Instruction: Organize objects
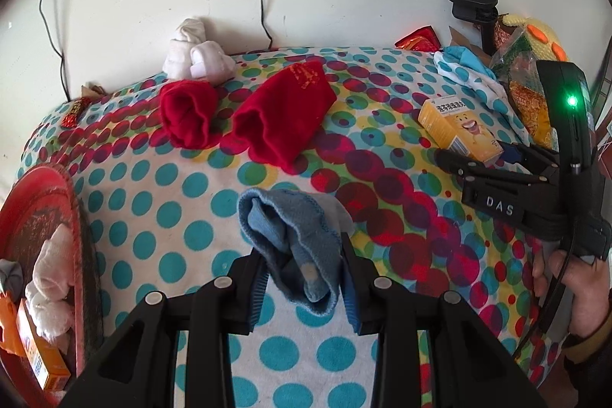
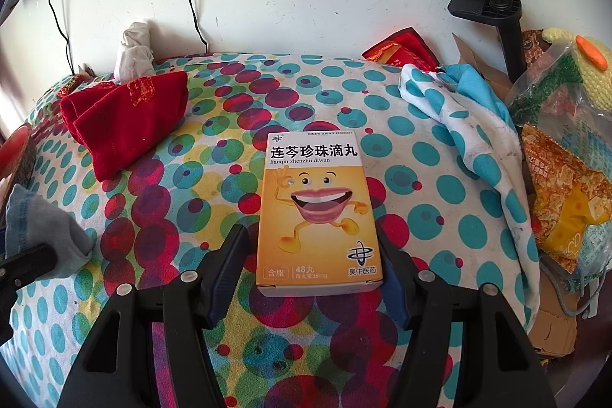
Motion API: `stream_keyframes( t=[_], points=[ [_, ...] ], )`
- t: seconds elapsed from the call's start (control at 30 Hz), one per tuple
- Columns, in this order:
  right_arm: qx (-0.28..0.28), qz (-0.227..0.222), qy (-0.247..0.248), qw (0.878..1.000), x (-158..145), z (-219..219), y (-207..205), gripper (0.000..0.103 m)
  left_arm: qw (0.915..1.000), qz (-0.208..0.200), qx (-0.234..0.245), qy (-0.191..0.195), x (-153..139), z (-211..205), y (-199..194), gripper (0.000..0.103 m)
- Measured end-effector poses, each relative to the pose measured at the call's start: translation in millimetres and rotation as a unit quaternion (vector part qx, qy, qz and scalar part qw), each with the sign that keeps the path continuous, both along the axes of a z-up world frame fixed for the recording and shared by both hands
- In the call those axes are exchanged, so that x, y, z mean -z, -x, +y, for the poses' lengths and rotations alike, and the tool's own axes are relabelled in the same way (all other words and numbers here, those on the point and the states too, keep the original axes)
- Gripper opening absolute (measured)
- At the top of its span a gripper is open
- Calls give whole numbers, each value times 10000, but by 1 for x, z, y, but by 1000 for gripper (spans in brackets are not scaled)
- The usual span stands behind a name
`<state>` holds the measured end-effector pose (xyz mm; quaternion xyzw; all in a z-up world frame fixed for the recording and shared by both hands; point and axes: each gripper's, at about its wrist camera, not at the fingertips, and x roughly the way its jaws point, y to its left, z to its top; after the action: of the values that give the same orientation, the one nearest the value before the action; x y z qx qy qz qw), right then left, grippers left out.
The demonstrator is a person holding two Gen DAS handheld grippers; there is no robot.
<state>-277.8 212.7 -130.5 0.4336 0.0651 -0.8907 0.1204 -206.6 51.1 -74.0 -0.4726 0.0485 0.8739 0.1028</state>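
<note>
Left wrist view, left gripper (image 1: 302,287) clamped on a blue sock (image 1: 294,239), right gripper (image 2: 313,266) jaws apart around a yellow medicine box (image 2: 319,213) lying on the dotted cloth (image 2: 420,178)

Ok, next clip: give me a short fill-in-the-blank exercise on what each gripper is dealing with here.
1. The left gripper has a rolled sock between its fingers; the sock's colour is ____.
2. The right gripper straddles an orange and white ____ lying flat on the polka-dot cloth.
3. The number of pills printed on the medicine box is ____.
4. The red tray at far left holds a rolled sock whose colour is ____.

Missing words: blue; medicine box; 48; white
</note>
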Motion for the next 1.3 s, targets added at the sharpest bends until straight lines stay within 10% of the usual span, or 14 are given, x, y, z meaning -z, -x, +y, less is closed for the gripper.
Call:
stream_keyframes(
  t=[0.63, 1.3],
  points=[
    [-18, -2, -6, 10000, -1, -1, 0, 62, 9974, 234, -683, -82, -38, -92, -48, 34],
    [-55, -2, -4, 10000, -1, 0, 0, 62, 9812, 473, -1761, 626, -61, -225, -64, 35]
  ],
)
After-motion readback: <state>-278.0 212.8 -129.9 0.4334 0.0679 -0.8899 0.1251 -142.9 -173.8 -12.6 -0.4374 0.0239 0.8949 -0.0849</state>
